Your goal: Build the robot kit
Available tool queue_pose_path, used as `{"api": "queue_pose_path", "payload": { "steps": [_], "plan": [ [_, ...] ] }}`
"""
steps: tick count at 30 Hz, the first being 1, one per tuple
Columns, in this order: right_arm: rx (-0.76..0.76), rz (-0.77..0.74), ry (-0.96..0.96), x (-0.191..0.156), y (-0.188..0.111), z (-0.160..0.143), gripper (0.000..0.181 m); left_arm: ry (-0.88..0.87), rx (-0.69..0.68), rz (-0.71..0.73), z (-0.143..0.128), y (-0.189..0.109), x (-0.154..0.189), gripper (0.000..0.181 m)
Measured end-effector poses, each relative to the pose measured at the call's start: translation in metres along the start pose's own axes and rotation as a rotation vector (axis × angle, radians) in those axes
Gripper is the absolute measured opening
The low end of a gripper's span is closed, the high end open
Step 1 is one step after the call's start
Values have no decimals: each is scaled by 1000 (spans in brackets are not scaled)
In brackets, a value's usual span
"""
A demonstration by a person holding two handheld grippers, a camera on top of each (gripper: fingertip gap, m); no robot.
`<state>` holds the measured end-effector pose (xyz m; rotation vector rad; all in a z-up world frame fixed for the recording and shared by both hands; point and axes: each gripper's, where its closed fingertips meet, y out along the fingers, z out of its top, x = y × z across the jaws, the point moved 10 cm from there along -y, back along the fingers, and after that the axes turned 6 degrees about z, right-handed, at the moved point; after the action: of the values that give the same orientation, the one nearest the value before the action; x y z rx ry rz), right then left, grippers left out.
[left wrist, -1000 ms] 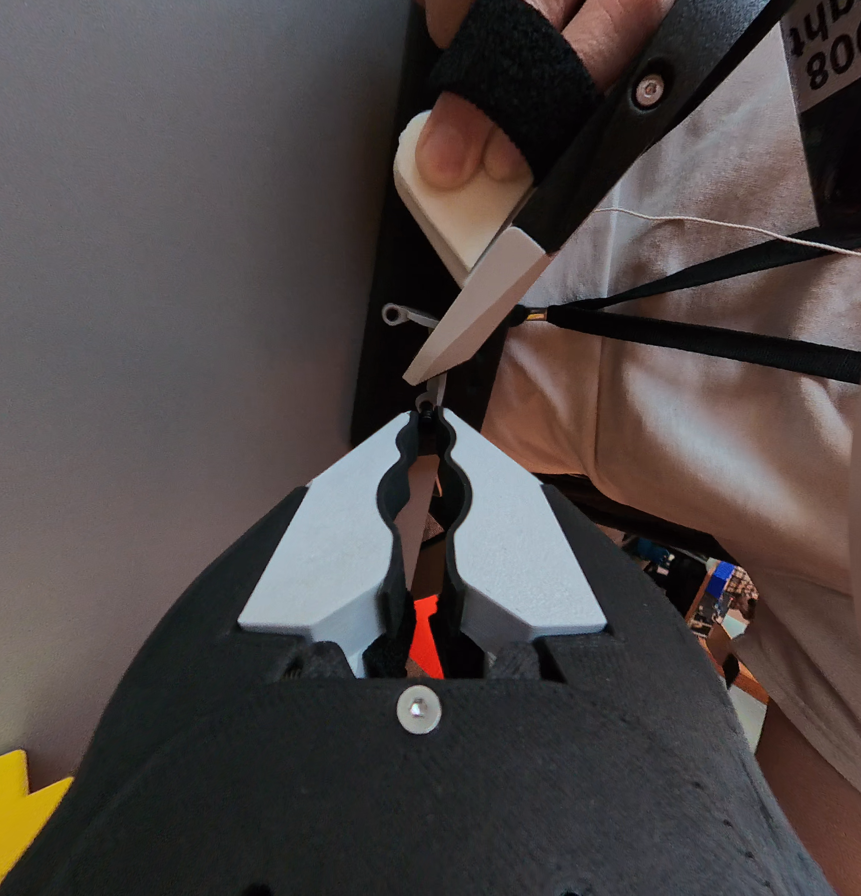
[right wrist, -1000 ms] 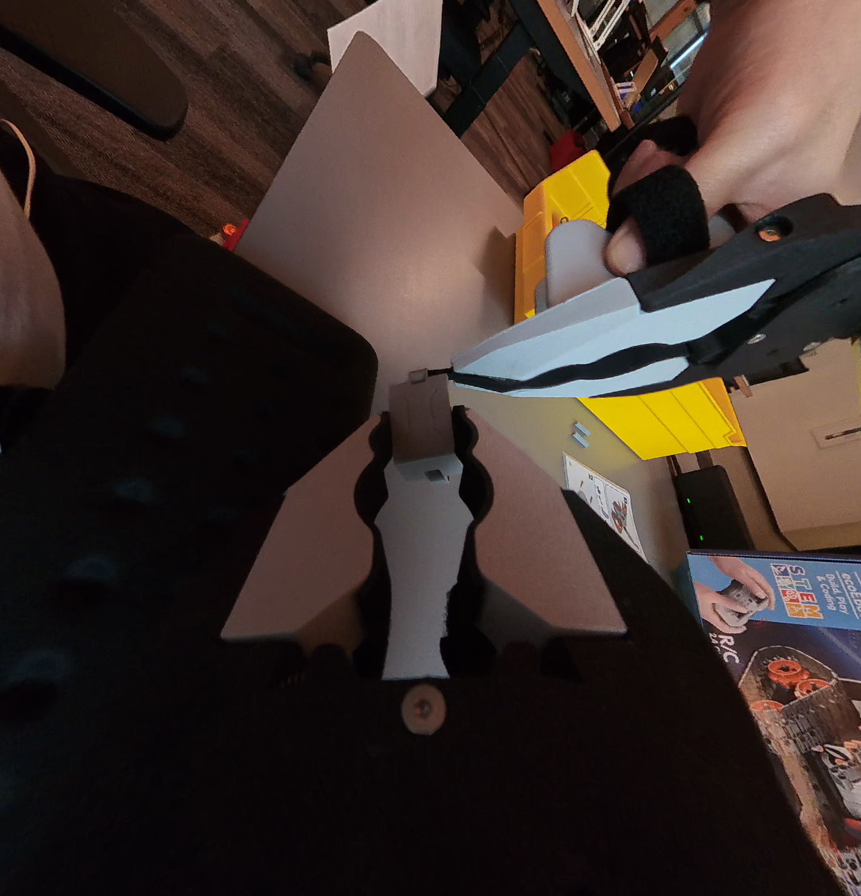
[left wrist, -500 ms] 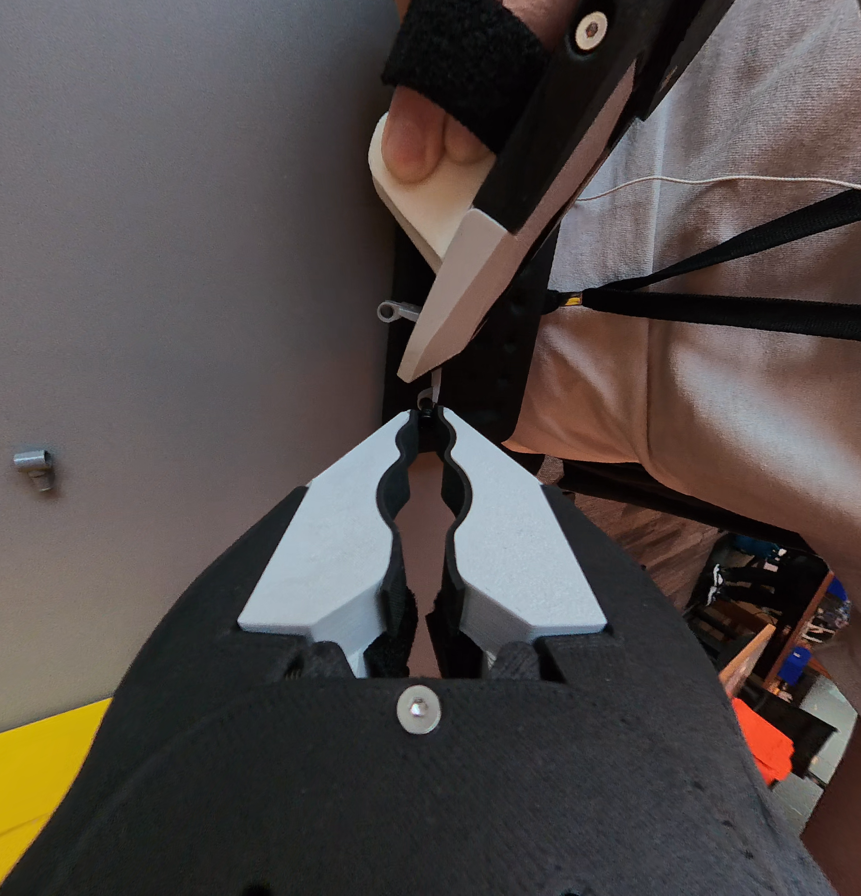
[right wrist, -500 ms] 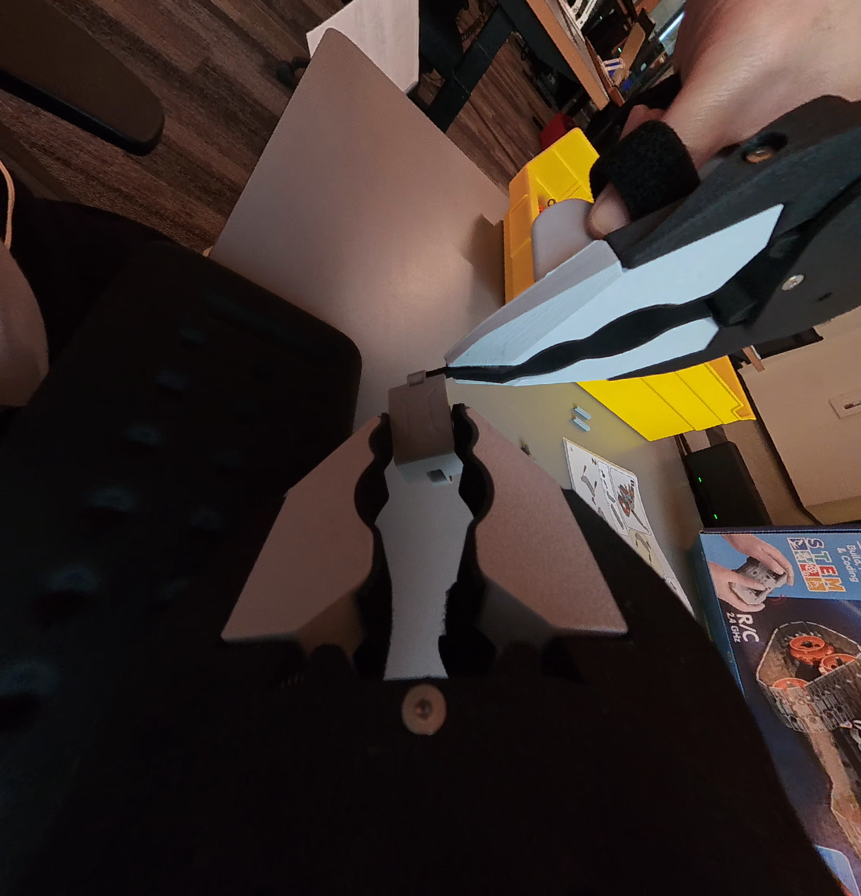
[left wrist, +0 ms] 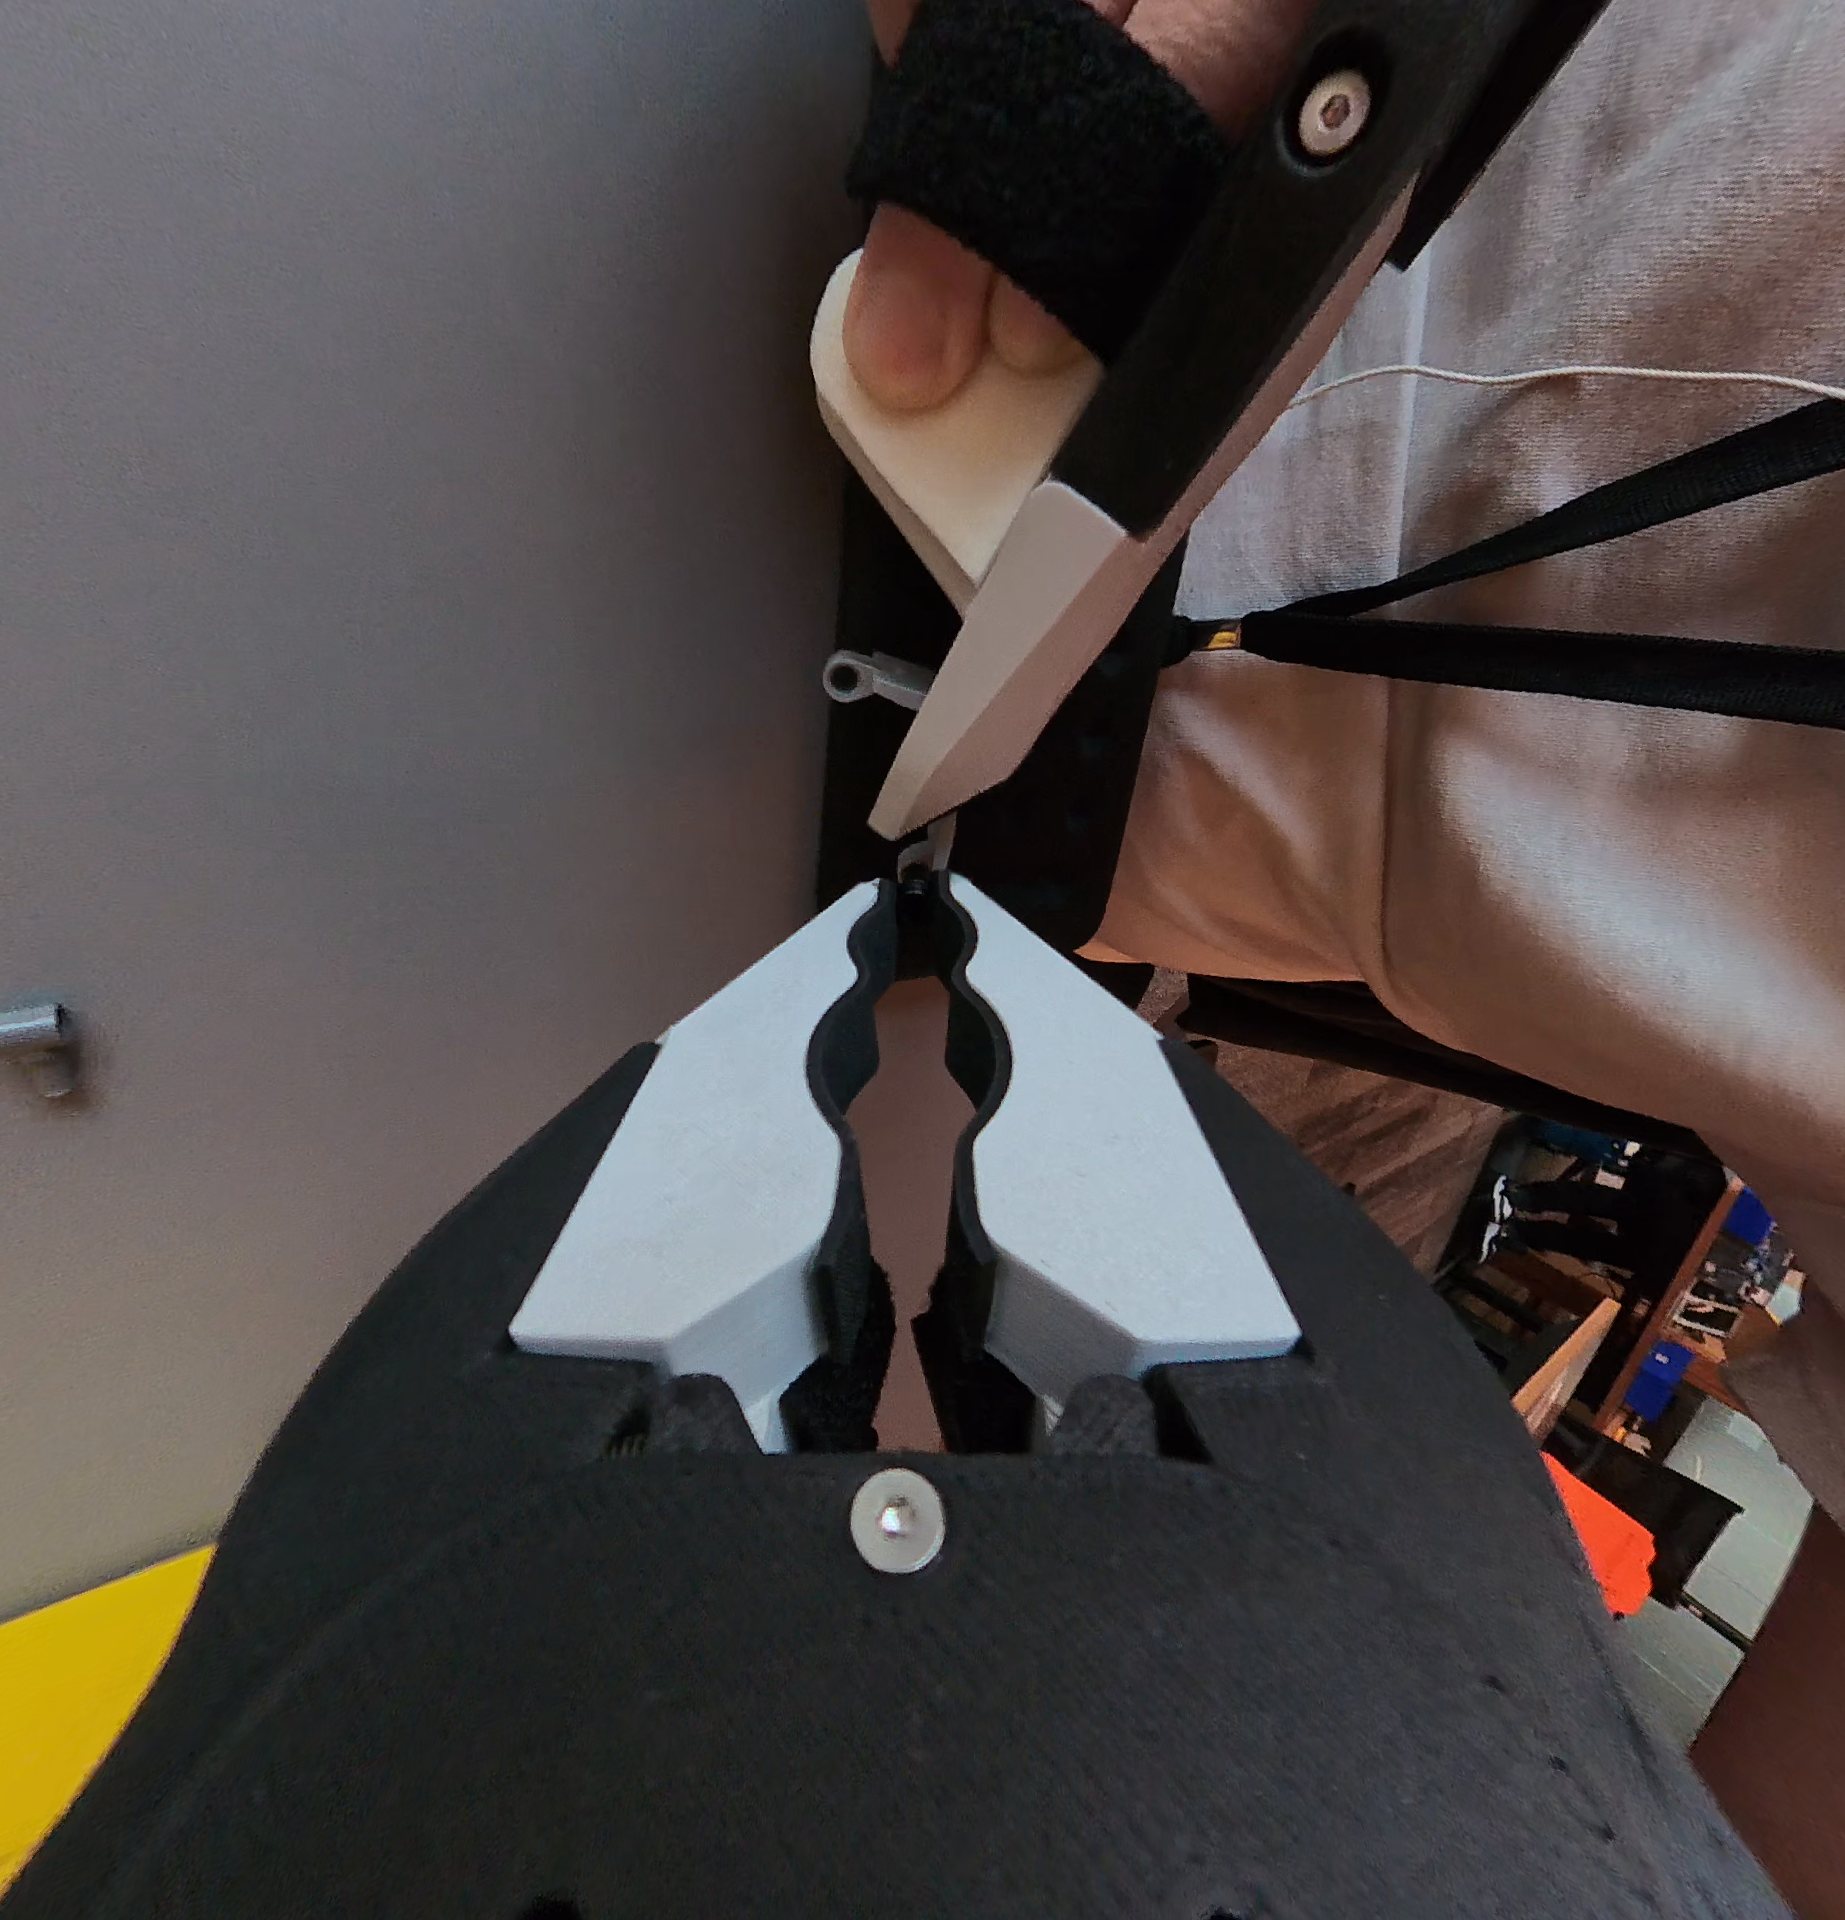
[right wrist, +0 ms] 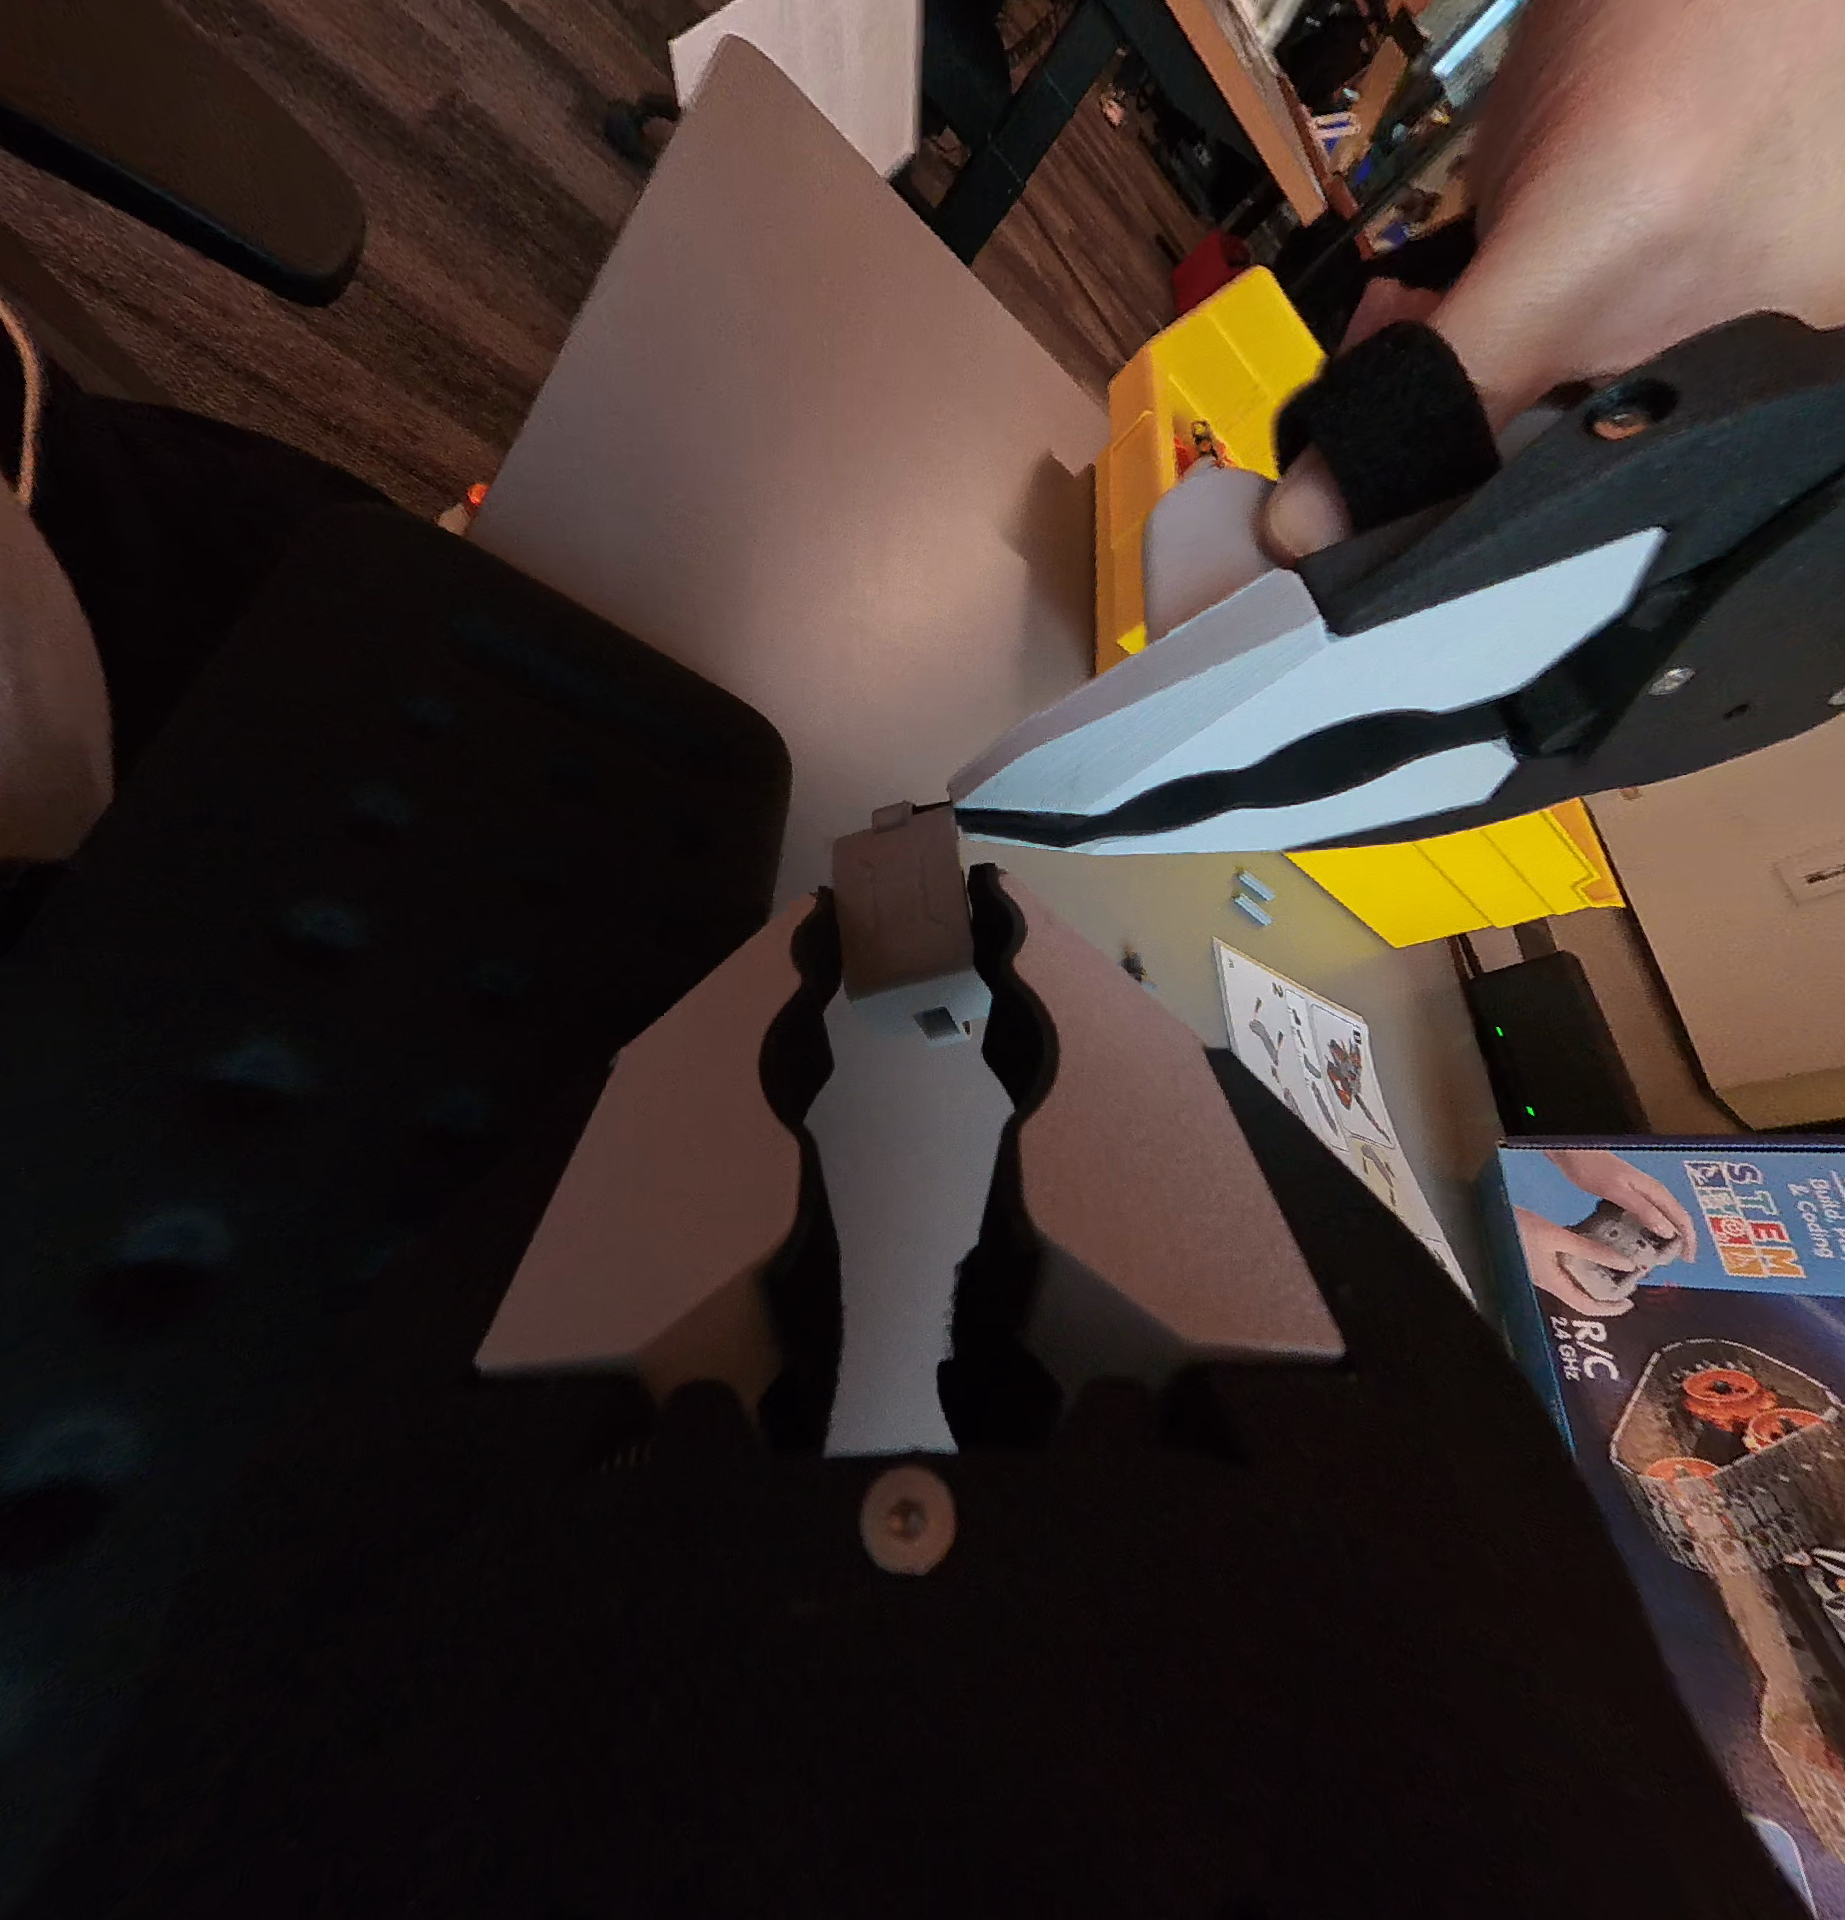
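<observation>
Left tool [left wrist: 916,891] is clenched on a small black pin; right tool [right wrist: 902,896] grips a grey block [right wrist: 900,925], tips nearly touching, parts unjoined.

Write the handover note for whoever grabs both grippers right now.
Left gripper: shut on a small black pin at its tips.
Right gripper: shut on a grey block piece.
Both are held above the grey table, pin tip at the block's edge; whether it is seated cannot be told.
Loose on the table: a grey connector, instruction sheet, yellow bin.
</observation>
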<state>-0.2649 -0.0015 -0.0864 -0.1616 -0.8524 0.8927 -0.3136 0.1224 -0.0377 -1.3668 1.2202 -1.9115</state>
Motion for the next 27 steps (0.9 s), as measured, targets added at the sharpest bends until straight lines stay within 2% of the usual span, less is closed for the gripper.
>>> {"api": "queue_pose_path", "payload": {
  "steps": [3, 9, 12, 15, 17, 19, 21, 24, 27],
  "plan": [
    [31, 13, 86, 7, -3, -3, 24, -16, 34, -9, -2, -2, -3, 5],
    [27, 10, 103, 9, -1, -5, 24, -37, 77, -19, -6, -3, -7, 5],
    [101, 20, 198, 19, -5, -11, 25, 4, 136, 18, -3, -14, -7, 6],
    [190, 36, 349, 35, -16, -20, 25, 72, 324, 197, -8, -34, -4, 31],
    [217, 78, 434, 42, -20, -28, 25, 111, 496, 210, -16, -42, 7, 42],
    [281, 133, 488, 48, -25, -31, 25, 132, 664, 249, -24, -42, 18, 51],
    [302, 151, 513, 52, -29, -34, 25, 175, 741, 399, -30, -31, 25, 58],
    [328, 185, 532, 55, -31, -36, 25, 258, 797, 650, -33, -11, 32, 52],
    [326, 226, 533, 54, -31, -37, 25, 307, 868, 710, -35, -4, 40, 39]
  ]
}}
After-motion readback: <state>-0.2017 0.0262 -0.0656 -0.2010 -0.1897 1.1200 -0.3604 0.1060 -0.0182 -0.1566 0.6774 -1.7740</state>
